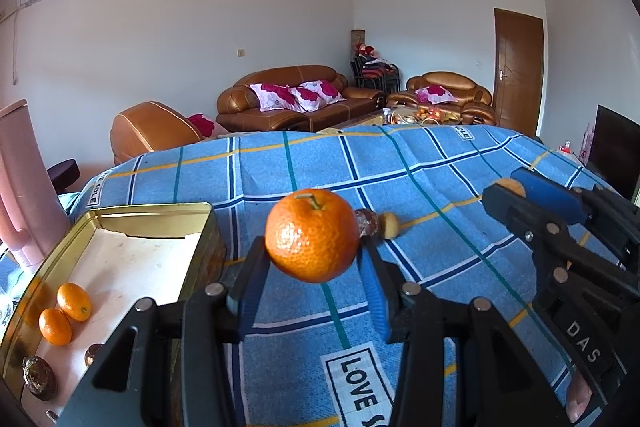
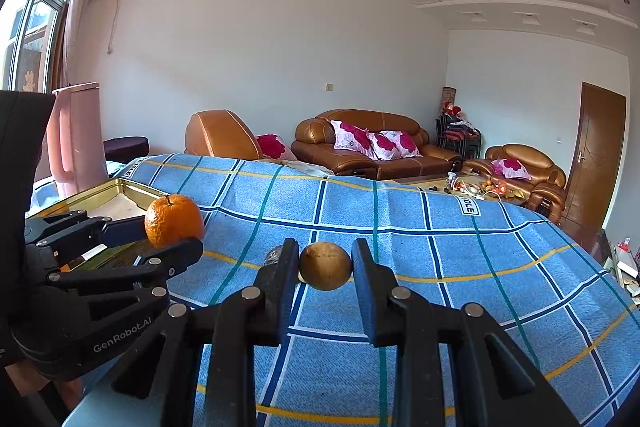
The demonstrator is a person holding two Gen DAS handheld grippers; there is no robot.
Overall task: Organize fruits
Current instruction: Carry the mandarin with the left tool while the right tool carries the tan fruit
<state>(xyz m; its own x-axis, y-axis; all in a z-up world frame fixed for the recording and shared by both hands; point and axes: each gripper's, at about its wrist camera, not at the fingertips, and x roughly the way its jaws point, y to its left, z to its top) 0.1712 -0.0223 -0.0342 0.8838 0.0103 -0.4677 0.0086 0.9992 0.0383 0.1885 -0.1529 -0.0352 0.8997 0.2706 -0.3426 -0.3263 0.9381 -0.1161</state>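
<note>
Your gold tin (image 1: 152, 215) sits just left of your left gripper (image 1: 314, 267), two small oranges (image 1: 64, 311) inside. That gripper pinches a mandarin (image 1: 312, 241) above the blue checked cloth (image 1: 400, 187). Your right gripper (image 2: 326, 267) clamps a small brown fruit (image 2: 325, 265); just beyond its left finger lies something dark, possibly another fruit (image 2: 274, 254).

Shiny gold metal tin (image 1: 52, 259), woven cloth (image 1: 400, 155), glossy dimpled orange (image 1: 312, 241)
</note>
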